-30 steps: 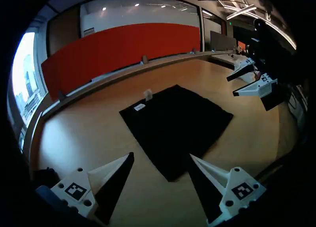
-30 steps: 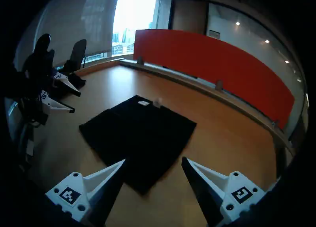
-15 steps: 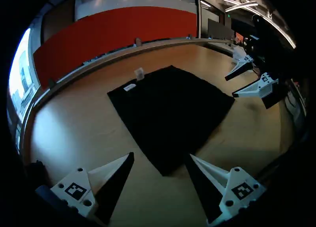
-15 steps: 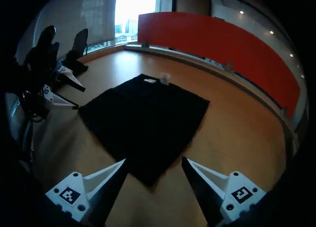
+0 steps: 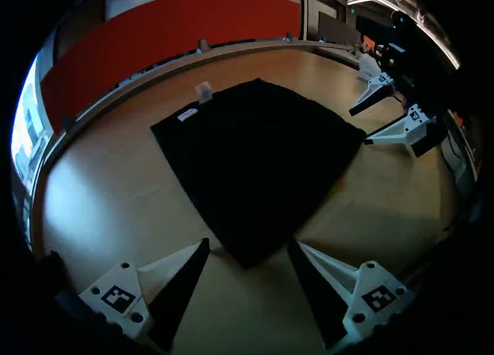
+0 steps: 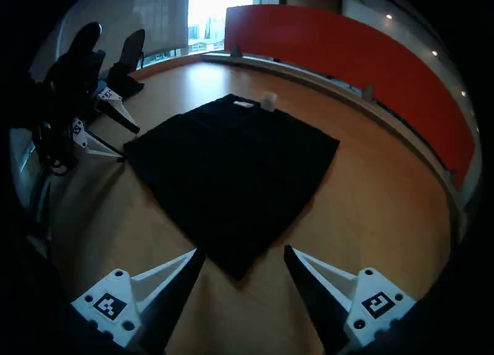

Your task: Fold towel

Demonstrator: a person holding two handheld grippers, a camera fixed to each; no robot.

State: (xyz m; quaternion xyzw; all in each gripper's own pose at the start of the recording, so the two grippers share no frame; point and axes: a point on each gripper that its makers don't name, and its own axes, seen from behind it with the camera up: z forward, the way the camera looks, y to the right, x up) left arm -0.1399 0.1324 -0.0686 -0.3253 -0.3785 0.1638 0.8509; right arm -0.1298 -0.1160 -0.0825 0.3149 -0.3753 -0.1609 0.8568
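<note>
A black towel [image 5: 259, 151] lies flat on the wooden table [image 5: 111, 194], with white tags at its far edge. In the left gripper view my left gripper [image 5: 247, 275] is open, one towel corner lying just ahead between its white fingers. The right gripper [image 5: 386, 117] also shows there, open at the towel's right corner. In the right gripper view the towel [image 6: 234, 170] points a near corner at my open right gripper [image 6: 242, 275]. The left gripper [image 6: 114, 133] hovers open at the towel's left corner.
A red partition [image 5: 167, 28] runs behind the table's raised back edge. Bright windows [image 6: 213, 9] stand at the far end, and dark office chairs [image 6: 133, 49] are by the table. Bare wood surrounds the towel on all sides.
Both grippers have moved forward and lower toward the towel. Its near corners now lie closer to the fingertips, and the towel looks larger in both views. Both stay open.
</note>
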